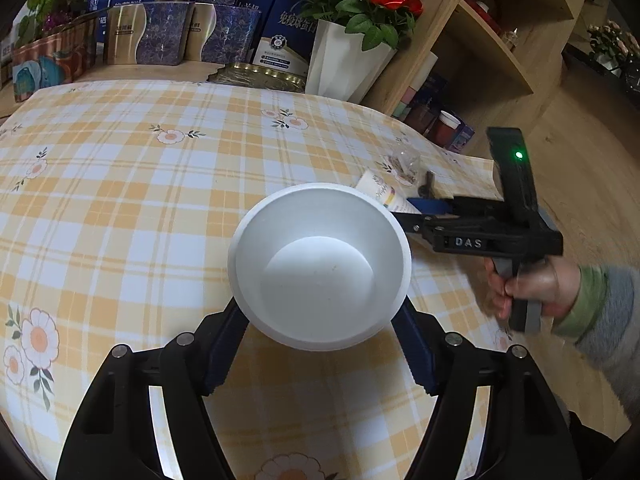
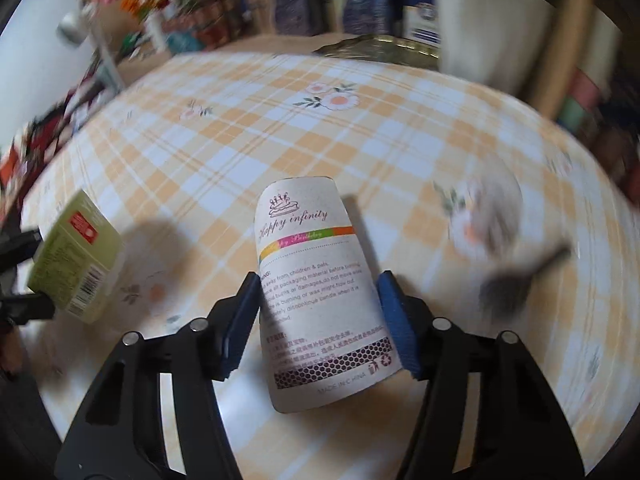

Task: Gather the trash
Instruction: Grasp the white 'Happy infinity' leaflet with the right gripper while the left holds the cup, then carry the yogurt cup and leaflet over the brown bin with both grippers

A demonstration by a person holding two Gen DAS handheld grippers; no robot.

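My left gripper is shut on a white foam bowl and holds it above the checked tablecloth. My right gripper is shut on a white "Happy infinity" paper package, lifted over the table; the same package and right gripper show just behind the bowl in the left wrist view. A crumpled clear wrapper and a small dark piece lie near the table's right edge; they are blurred in the right wrist view.
A green carton appears at the left of the right wrist view, next to black gripper parts. At the table's back stand a white vase of red roses, a gold tray and gift boxes. Wooden shelves stand to the right.
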